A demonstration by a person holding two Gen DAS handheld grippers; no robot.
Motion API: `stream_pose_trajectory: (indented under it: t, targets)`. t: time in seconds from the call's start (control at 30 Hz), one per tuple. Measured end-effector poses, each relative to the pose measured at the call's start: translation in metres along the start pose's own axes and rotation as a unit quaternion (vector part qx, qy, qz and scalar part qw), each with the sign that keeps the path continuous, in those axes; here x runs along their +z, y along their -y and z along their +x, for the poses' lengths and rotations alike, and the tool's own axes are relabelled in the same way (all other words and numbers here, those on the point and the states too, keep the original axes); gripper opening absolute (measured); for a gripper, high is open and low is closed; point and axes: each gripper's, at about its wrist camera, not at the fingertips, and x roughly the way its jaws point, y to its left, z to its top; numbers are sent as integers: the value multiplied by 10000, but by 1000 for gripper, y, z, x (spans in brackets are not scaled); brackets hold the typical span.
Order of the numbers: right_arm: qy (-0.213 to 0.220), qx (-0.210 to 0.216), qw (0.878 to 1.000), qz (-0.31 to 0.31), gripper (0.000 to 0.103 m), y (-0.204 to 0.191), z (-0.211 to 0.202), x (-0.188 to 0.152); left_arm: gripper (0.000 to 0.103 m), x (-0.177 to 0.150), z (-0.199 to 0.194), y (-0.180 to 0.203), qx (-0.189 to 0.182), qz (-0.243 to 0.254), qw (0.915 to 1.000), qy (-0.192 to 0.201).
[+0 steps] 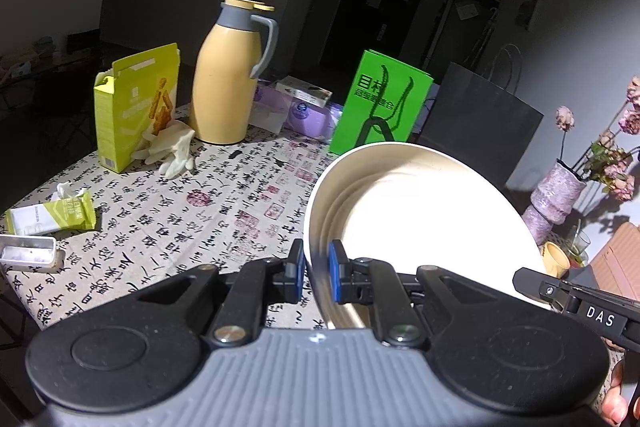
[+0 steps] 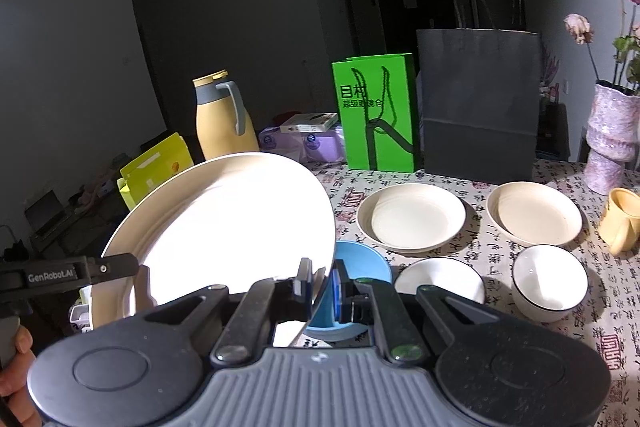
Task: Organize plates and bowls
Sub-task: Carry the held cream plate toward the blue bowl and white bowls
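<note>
I have both grippers, left gripper and right gripper, clamped on the cream plate's rim, while plates and bowls at right remain unstacked.

I see the big plate held up off the table between both grippers — the left gripper on its left rim, the right gripper on its right. Behind it stands the jug. To its right lie two plates side by side, two bowls before them — probably a third bowl beneath my right gripper.
</note>
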Motion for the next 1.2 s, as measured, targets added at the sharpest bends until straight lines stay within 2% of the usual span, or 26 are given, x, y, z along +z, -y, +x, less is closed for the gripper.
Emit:
stream_pose_trajectory:
  t: [0.7, 1.2]
  targets:
    - [90, -426, 9985, 341, 10, 47, -41, -38, 12, -39, 8, 47, -463, 379, 9979, -234]
    - [153, -580, 9966, 566, 10, 78, -56, -71, 12, -68, 17, 72, -593, 624, 9954, -420]
